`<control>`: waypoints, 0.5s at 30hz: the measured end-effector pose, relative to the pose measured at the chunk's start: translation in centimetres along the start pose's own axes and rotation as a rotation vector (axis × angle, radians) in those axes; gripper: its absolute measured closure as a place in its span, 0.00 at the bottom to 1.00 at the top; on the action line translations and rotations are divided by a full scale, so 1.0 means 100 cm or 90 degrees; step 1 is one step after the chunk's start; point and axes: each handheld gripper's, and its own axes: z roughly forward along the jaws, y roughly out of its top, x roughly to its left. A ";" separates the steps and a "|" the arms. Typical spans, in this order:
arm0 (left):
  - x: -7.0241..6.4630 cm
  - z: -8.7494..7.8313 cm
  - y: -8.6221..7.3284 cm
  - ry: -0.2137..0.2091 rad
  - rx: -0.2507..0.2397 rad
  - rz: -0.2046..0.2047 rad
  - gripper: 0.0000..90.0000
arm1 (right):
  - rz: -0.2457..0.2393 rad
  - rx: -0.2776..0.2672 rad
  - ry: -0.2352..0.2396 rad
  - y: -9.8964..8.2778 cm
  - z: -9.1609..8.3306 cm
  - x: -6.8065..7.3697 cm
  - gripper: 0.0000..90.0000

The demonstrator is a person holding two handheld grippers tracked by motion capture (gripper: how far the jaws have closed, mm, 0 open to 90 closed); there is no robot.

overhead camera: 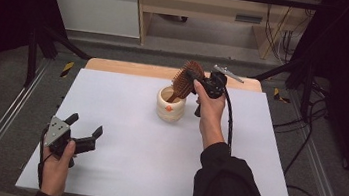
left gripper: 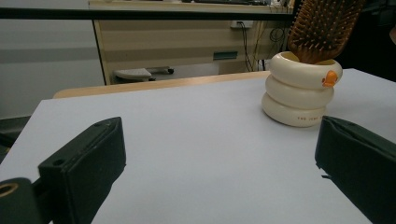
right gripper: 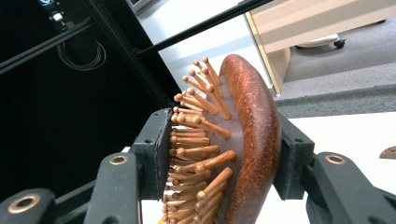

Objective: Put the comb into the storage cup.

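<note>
A wooden paddle hairbrush (overhead camera: 184, 78) stands tilted with its handle down inside a cream ribbed cup (overhead camera: 170, 106) at the far middle of the white table. My right gripper (overhead camera: 191, 75) is shut on the brush head. In the right gripper view one pad presses the bristle tips and the other the brown back of the brush (right gripper: 254, 140), with the gripper (right gripper: 219, 144) astride it. At the near left corner my left gripper (overhead camera: 86, 123) rests low and open with nothing in it. From the left gripper (left gripper: 219, 154) view the cup (left gripper: 299, 93) and brush (left gripper: 322, 28) are ahead to the right.
The white table sheet (overhead camera: 121, 142) ends at a wooden strip (overhead camera: 131, 67) on the far side. Metal frame rails (overhead camera: 3, 122) run along both sides, and cables (overhead camera: 308, 144) lie on the floor at the right. A wooden desk (overhead camera: 198, 10) stands beyond the table.
</note>
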 end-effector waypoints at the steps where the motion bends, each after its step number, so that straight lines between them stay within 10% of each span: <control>1: 0.000 0.000 0.000 0.001 -0.001 -0.001 0.02 | 0.000 0.000 0.000 0.000 0.000 0.000 0.53; 15: 0.003 -0.001 0.000 0.004 -0.001 -0.005 0.02 | -0.009 0.004 -0.002 0.000 -0.001 0.001 0.50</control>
